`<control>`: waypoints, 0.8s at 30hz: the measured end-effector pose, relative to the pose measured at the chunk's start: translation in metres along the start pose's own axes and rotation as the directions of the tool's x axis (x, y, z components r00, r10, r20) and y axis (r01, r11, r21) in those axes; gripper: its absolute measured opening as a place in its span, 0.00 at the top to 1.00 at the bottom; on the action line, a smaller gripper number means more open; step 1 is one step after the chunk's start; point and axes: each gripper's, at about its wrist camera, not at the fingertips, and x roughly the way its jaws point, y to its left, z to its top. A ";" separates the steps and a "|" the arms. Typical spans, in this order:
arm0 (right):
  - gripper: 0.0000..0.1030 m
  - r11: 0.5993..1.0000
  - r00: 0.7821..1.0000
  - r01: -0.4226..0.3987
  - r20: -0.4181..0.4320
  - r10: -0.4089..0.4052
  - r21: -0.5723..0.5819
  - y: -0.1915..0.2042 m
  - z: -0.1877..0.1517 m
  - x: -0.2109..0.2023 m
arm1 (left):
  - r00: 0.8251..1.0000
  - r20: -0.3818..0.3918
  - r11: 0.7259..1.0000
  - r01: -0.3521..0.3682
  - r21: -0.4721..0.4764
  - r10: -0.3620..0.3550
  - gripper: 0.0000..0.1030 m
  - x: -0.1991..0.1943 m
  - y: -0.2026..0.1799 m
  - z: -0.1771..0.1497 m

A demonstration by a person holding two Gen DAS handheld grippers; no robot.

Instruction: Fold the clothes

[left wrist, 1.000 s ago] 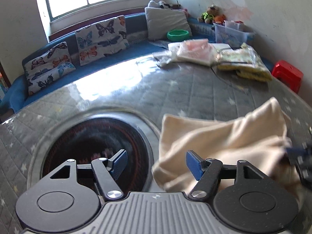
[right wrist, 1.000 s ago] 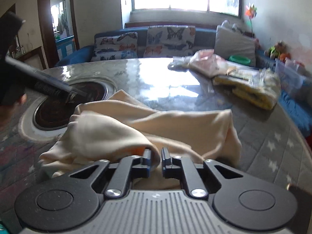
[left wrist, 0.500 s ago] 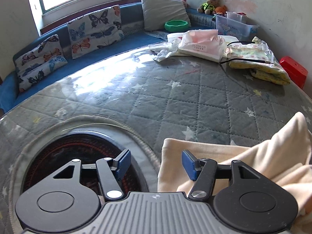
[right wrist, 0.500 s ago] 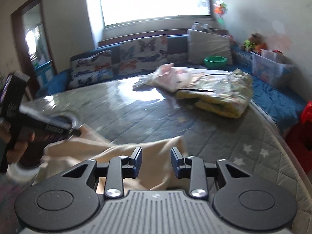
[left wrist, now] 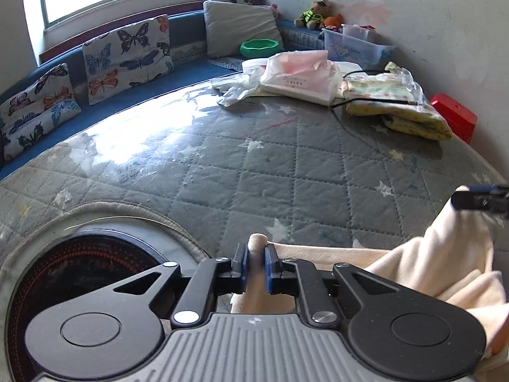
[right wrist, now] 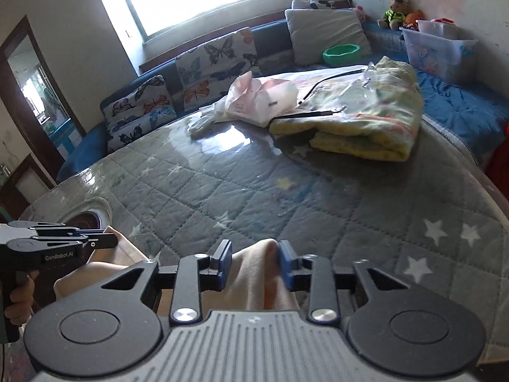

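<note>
A cream garment lies at the near edge of the grey quilted table. My left gripper is shut on a pinched corner of it, which pokes up between the blue pads. In the right wrist view the same garment sits between the pads of my right gripper, whose jaws stand apart around a raised fold. The left gripper also shows in the right wrist view, at the left, on the garment's other corner. The right gripper's tip shows in the left wrist view.
A round black burner is set in the table near my left gripper. A folded yellow blanket, a pink-and-white bag and a black cable lie at the far side. Butterfly cushions, a green bowl and a plastic bin line the blue bench behind.
My left gripper has closed on the garment's corner. My right gripper has opened wider and moved to the garment's right end. The garment now lies stretched between the two.
</note>
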 end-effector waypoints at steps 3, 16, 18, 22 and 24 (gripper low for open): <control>0.88 1.000 0.999 -0.011 0.030 0.011 -0.027 0.008 0.000 0.000 | 1.000 0.031 1.000 -0.003 -0.026 0.003 0.91 -0.008 0.006 0.004; 0.78 0.884 0.985 -0.156 -0.009 0.169 -0.440 0.058 -0.055 -0.055 | 0.958 0.285 0.995 0.046 -0.091 -0.019 0.91 -0.088 0.040 -0.004; 0.78 0.901 0.987 -0.154 -0.030 0.156 -0.405 0.054 -0.055 -0.053 | 0.962 0.274 0.996 0.029 -0.088 -0.003 0.91 -0.087 0.041 -0.009; 0.75 0.968 0.994 -0.109 0.002 0.113 -0.226 0.030 -0.032 -0.045 | 0.967 0.254 0.995 0.014 -0.095 0.010 0.91 -0.082 0.040 -0.016; 0.73 0.989 0.995 -0.093 0.010 0.095 -0.116 0.015 -0.018 -0.036 | 0.966 0.257 0.995 0.016 -0.096 0.009 0.91 -0.082 0.040 -0.018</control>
